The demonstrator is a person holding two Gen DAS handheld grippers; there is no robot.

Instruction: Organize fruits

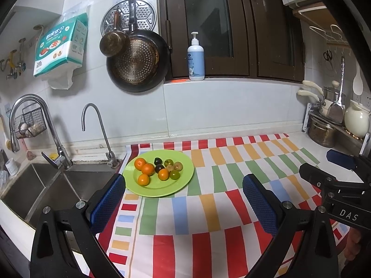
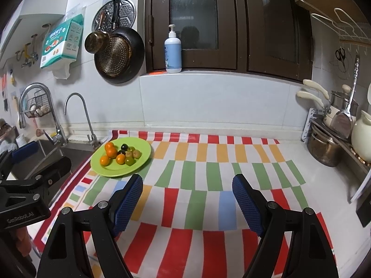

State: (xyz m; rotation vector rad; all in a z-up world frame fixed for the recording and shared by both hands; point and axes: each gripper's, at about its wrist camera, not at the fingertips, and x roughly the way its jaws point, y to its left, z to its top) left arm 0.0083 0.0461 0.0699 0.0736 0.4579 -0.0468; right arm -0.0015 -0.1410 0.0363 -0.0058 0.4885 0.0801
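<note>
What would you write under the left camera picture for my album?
Open left hand-held gripper hovers over a striped cloth, near a green plate of oranges and dark fruits beside the sink.

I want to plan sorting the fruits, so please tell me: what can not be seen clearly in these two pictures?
- Fruits on the green plate: the small dark fruits are too small in both views to name their kind.
- Exact fruit count: they touch and overlap, so some may be hidden.
- A second container for sorting: none shows in either view.
- Sink: cut off by the left edge; the left claw covers part of it.
</note>
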